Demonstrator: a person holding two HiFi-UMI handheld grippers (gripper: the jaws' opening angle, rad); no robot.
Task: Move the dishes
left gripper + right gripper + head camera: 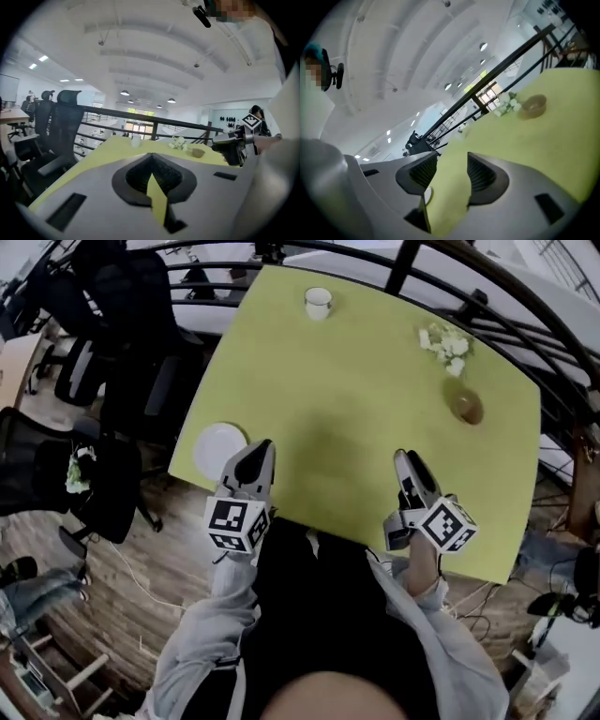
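On the yellow-green table a white plate lies at the near left edge. A white cup stands at the far edge, and a brown bowl sits at the far right. My left gripper hovers just right of the plate with its jaws together and nothing in them; its tips meet in the left gripper view. My right gripper is over the near right of the table, open and empty, and the table shows through its gap. The bowl lies well ahead of it.
A bunch of white flowers lies beside the bowl. A black railing curves round the table's far side. Black office chairs stand left of the table. The person's body is against the near edge.
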